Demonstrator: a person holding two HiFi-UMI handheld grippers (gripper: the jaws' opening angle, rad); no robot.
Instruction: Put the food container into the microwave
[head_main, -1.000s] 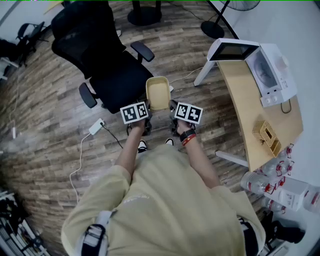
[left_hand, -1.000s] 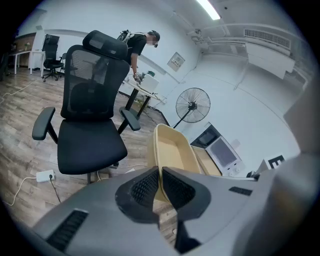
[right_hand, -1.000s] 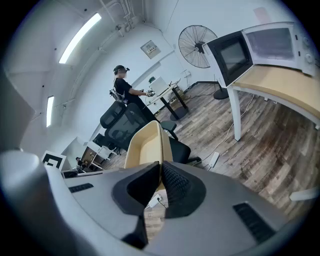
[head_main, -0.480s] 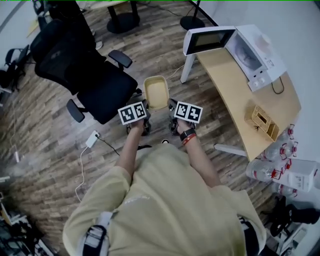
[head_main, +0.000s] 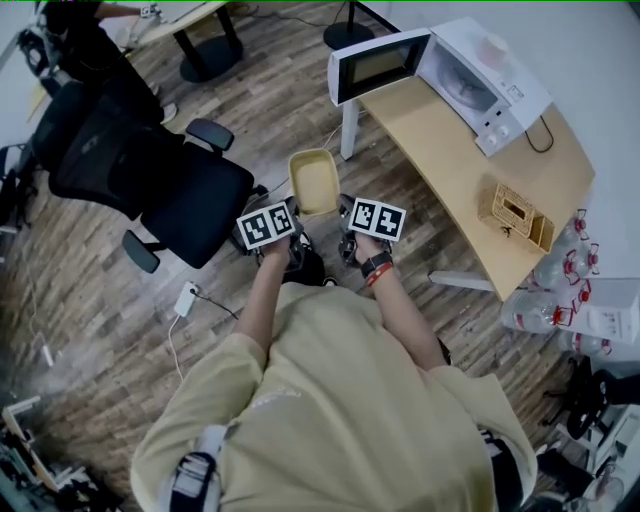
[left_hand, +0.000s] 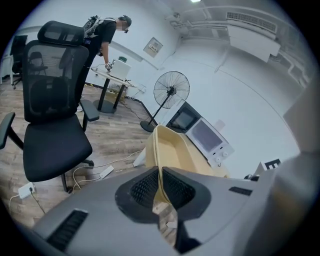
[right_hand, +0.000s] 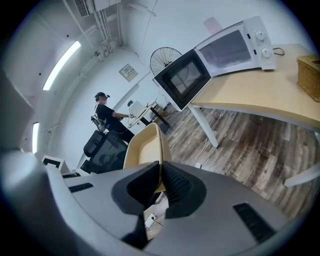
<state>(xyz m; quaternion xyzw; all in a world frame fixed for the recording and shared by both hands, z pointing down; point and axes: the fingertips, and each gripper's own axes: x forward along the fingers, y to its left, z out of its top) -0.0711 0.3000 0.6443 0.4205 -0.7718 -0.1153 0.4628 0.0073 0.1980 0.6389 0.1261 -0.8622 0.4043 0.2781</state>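
Left gripper (left_hand: 161, 186) fingers pinching one rim of empty food container (head_main: 314, 183), right gripper (right_hand: 160, 184) fingers pinching opposite rim, microwave (head_main: 470, 75) open on bench (head_main: 455, 150)

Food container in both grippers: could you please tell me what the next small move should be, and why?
Probably carry the food container forward and rightward toward the microwave: the left gripper and right gripper each clamp its rim, the microwave door stands open.

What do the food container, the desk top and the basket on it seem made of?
The food container looks like matte beige plastic or moulded fibre: thin rim, even colour, no gloss. The desk top seems pale wood laminate or veneer, smooth. The basket is woven, probably wicker: open weave shows.
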